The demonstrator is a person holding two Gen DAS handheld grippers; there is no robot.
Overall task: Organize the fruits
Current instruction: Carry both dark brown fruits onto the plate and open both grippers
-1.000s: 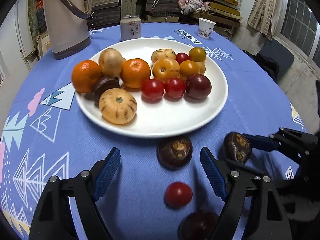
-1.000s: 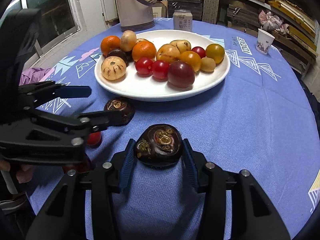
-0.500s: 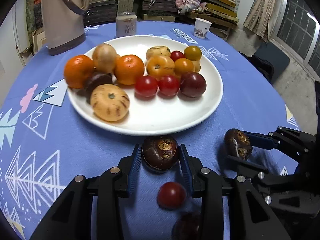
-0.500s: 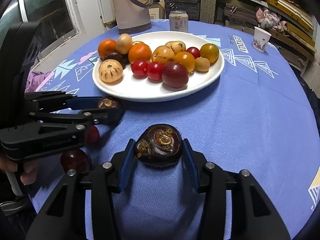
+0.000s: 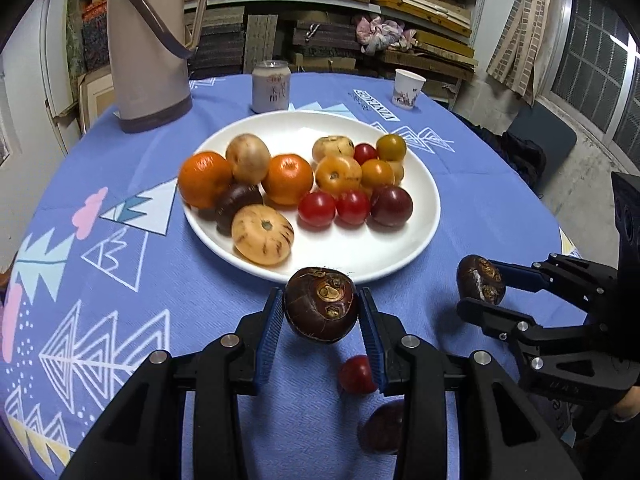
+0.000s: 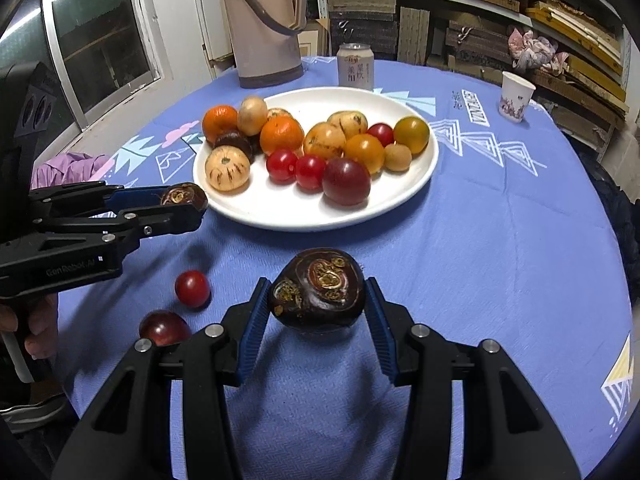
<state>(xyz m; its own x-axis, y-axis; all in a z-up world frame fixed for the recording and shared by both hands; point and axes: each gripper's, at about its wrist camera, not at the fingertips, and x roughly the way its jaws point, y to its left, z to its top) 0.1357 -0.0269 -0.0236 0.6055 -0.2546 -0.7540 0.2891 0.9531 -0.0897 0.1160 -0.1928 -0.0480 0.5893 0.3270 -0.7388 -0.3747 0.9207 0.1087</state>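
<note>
Now the left gripper [image 5: 321,322] has just closed its blue pads on a dark brown, glossy water chestnut [image 5: 321,305], raised above the blue tablecloth [image 5: 120,320] just short of the white plate [image 5: 400,256]. Beside it, the right gripper [image 6: 316,322] clamps a second water chestnut [image 6: 318,290], flattened and marked with tan rings. A cherry tomato [image 6: 192,289] and a dark plum [image 6: 163,327] lie on the cloth; oranges, tomatoes and pale striped fruits fill the plate.

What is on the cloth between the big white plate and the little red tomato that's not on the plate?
In the right wrist view, only bare blue tablecloth lies between the plate and the loose red tomato.
</note>
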